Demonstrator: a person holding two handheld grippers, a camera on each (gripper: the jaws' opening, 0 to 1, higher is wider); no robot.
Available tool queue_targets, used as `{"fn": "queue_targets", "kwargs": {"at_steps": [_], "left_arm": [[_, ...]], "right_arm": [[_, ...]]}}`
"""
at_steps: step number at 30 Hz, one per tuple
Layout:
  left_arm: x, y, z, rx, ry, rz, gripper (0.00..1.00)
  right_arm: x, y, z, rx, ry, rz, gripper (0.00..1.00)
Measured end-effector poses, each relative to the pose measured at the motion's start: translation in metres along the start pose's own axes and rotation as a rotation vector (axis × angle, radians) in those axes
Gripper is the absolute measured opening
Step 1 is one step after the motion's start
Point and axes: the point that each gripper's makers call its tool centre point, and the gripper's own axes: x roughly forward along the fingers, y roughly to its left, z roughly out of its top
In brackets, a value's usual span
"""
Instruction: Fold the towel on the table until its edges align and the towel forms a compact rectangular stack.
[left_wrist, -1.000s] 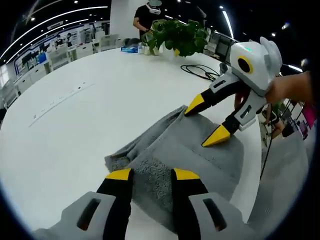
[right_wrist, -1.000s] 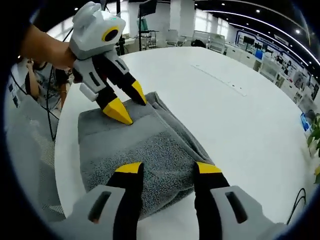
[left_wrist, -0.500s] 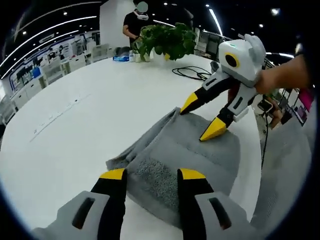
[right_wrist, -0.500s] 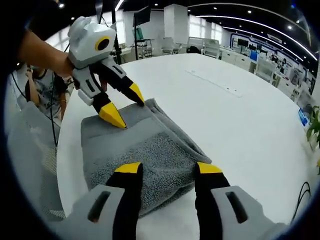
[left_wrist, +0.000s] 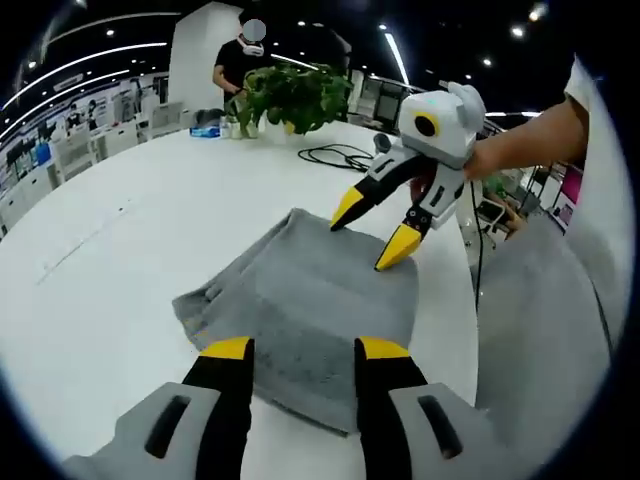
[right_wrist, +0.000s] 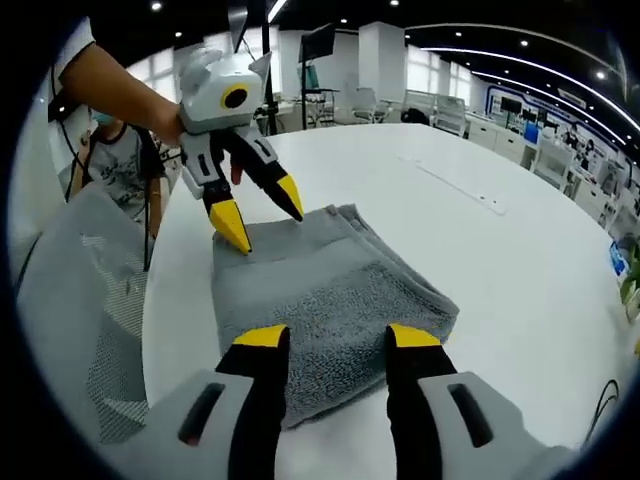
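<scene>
On white table (office beyond): folded towel.

Far end of counter — leafy potted plant, black cable coiled beside it, blue item nearby. Person standing behind the plant — grey mesh chair at counter edge.

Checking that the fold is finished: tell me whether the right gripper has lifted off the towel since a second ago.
Yes. The right gripper, open, has drawn back toward the gray towel's far edge, its tips now at that edge.
</scene>
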Motion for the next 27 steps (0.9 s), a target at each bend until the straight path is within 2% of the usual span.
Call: {"fn": "queue_targets", "kwargs": {"at_steps": [1,3,5,7,15,19,21,24,27], "left_arm": [[0.0,0.0,-0.008,0.037,0.031,0.006,0.41],[0.002,-0.005,-0.018,0.07,0.054,0.002,0.41],[0.004,-0.007,-0.024,0.079,0.064,0.007,0.41],[0.005,-0.007,-0.022,0.049,0.039,0.013,0.41],[0.006,-0.004,-0.024,0.033,0.035,0.027,0.41],[0.003,-0.003,-0.022,0.025,0.036,0.044,0.41],[0.002,-0.003,-0.021,0.034,0.041,0.052,0.41],[-0.001,0.0,-0.014,0.025,0.016,0.075,0.43],[-0.003,0.0,-0.009,-0.005,-0.008,0.085,0.46]], "right_arm": [[0.0,0.0,-0.002,0.003,-0.006,0.003,0.42],[0.001,0.0,-0.009,0.045,0.0,0.006,0.44],[0.001,0.001,-0.013,0.034,-0.002,0.004,0.45],[0.0,0.001,-0.013,0.043,-0.008,0.0,0.45],[0.001,0.002,-0.013,0.035,-0.017,-0.017,0.45],[-0.002,-0.001,-0.009,0.069,-0.022,-0.036,0.46],[-0.005,-0.003,-0.005,0.076,-0.044,-0.061,0.47],[-0.009,-0.003,-0.004,0.08,-0.055,-0.084,0.5],[-0.012,0.003,-0.003,0.102,-0.07,-0.079,0.55]]}}
